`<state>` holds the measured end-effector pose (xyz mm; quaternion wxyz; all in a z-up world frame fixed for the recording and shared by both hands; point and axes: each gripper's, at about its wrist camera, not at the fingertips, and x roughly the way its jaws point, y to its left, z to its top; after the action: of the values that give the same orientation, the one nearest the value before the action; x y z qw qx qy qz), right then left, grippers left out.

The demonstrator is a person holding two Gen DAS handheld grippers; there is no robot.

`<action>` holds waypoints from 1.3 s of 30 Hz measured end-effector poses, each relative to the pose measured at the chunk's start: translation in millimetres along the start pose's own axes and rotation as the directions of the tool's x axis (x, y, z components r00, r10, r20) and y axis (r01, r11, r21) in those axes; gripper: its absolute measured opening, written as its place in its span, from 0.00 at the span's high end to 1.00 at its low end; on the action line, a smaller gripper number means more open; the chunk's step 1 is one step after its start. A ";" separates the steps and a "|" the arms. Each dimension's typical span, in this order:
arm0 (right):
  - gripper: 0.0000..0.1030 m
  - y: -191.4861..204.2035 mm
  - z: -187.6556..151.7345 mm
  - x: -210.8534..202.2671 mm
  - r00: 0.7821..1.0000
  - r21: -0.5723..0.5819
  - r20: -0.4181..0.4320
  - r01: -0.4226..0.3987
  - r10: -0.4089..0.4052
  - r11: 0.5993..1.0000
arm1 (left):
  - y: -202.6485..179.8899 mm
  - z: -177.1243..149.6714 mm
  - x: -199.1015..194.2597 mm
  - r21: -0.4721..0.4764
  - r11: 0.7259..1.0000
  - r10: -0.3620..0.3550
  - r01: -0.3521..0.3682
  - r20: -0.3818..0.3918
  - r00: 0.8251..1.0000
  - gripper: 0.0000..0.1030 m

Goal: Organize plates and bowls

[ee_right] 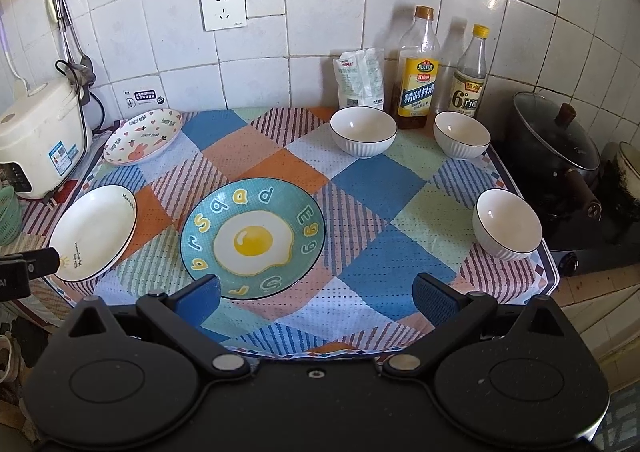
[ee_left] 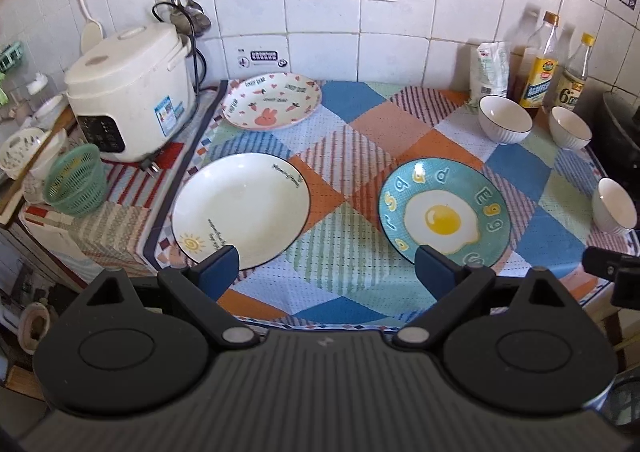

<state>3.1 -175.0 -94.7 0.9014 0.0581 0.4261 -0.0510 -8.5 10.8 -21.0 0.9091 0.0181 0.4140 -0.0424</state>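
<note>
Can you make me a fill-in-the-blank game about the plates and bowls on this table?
1. The teal plate has a fried ____ painted on it.
2. The pink plate shows a bunny and orange ____.
3. There are ____ white bowls on the cloth.
4. Both grippers, left and right, are ____ and hold nothing.

Missing words: egg; carrots; three; open

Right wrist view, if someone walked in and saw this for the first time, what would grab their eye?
The teal fried-egg plate in the middle of the patchwork cloth, just ahead of the open right gripper. Next, three white bowls along its right side. Then the pink bunny plate beside the rice cooker.
</note>
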 end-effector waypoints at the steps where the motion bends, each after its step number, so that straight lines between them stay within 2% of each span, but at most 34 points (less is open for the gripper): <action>1: 0.00 1.0 1.1 0.9 1.000 -0.003 -0.004 0.001 -0.001 1.000 | 1.2 0.8 0.9 -0.006 1.000 -0.006 0.006 -0.007 1.000 0.07; 4: 0.00 2.5 3.0 4.1 1.000 -0.003 -0.015 -0.002 0.002 1.000 | 5.8 3.8 1.6 -0.032 0.999 -0.039 0.038 -0.019 0.999 0.07; 6: 0.00 2.4 3.6 9.6 1.000 0.010 -0.026 -0.009 0.009 1.000 | 13.9 7.1 2.4 -0.093 0.991 -0.100 0.097 -0.023 0.995 0.07; 8: 0.00 2.2 3.5 15.1 0.999 0.013 -0.031 -0.018 0.019 1.000 | 20.2 10.8 5.7 -0.143 0.982 -0.131 0.126 -0.025 0.991 0.07; 11: 0.00 3.1 3.1 21.0 1.000 -0.022 0.006 -0.027 0.027 0.999 | 21.3 13.0 14.0 -0.120 0.988 -0.105 0.101 -0.027 0.994 0.09; 13: 0.00 2.7 2.1 24.3 0.997 -0.048 0.072 -0.033 0.037 0.998 | 20.2 15.1 23.2 -0.094 0.991 -0.097 0.093 -0.044 0.994 0.09; 14: 0.00 1.3 -0.1 25.6 0.991 -0.057 0.125 -0.044 0.051 0.997 | 19.7 16.0 28.9 -0.087 0.991 -0.109 0.104 -0.053 0.993 0.09; 15: 0.00 -1.3 -5.1 27.6 0.976 -0.078 0.201 -0.068 0.083 0.995 | 18.8 17.3 35.9 -0.080 0.990 -0.122 0.117 -0.062 0.991 0.09; 17: 0.00 -9.1 -14.8 38.5 0.930 -0.146 0.322 -0.133 0.174 0.980 | 15.3 19.8 52.1 -0.070 0.990 -0.131 0.126 -0.081 0.988 0.10; 18: 0.00 -12.6 -16.3 46.5 0.915 -0.178 0.345 -0.156 0.210 0.972 | 13.5 21.0 60.9 -0.069 0.990 -0.127 0.121 -0.089 0.988 0.10; 19: 0.00 -14.8 -15.3 55.8 0.912 -0.194 0.344 -0.166 0.226 0.967 | 11.2 22.1 69.4 -0.075 0.991 -0.121 0.114 -0.098 0.988 0.10; 22: 0.00 -23.3 -9.8 88.1 0.931 -0.155 0.285 -0.189 0.227 0.970 | 2.6 22.4 95.6 -0.102 0.988 -0.128 0.117 -0.104 0.986 0.10; 24: 0.01 -30.5 -8.9 110.7 0.945 -0.095 0.229 -0.218 0.234 0.971 | -7.1 18.9 115.7 -0.087 0.989 -0.129 0.119 -0.117 0.985 0.10; 26: 0.05 -35.3 -9.9 134.1 0.958 -0.037 0.154 -0.240 0.243 0.970 | -15.9 16.0 136.5 -0.091 0.986 -0.150 0.137 -0.153 0.977 0.10; 28: 0.14 -38.4 -12.6 153.5 0.962 0.014 0.085 -0.263 0.261 0.965 | -25.2 13.5 153.0 -0.081 0.986 -0.157 0.145 -0.156 0.975 0.10; 30: 0.17 -41.4 -15.8 168.0 0.958 0.062 0.046 -0.287 0.284 0.956 | -34.3 12.7 167.9 -0.052 0.988 -0.153 0.146 -0.163 0.975 0.10; 32: 0.25 -42.8 -16.5 180.4 0.950 0.091 0.009 -0.312 0.313 0.946 | -38.7 13.3 179.7 -0.044 0.983 -0.182 0.177 -0.165 0.969 0.11; 35: 0.30 -46.5 -15.4 199.5 0.915 0.134 -0.056 -0.389 0.399 0.911 | -42.0 15.1 192.6 -0.056 0.981 -0.193 0.186 -0.151 0.970 0.11; 37: 0.37 -50.2 -13.6 211.0 0.906 0.153 -0.077 -0.401 0.416 0.903 | -46.5 17.7 200.0 -0.031 0.988 -0.156 0.153 -0.144 0.977 0.11; 39: 0.46 -54.4 -10.5 220.0 0.894 0.172 -0.091 -0.421 0.440 0.891 | -48.1 20.3 204.8 -0.019 0.986 -0.167 0.166 -0.136 0.976 0.11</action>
<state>126.3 -236.6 -274.9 0.8543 0.2210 0.4542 0.1225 136.2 -51.2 -162.0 0.8717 -0.0170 0.4758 -0.1157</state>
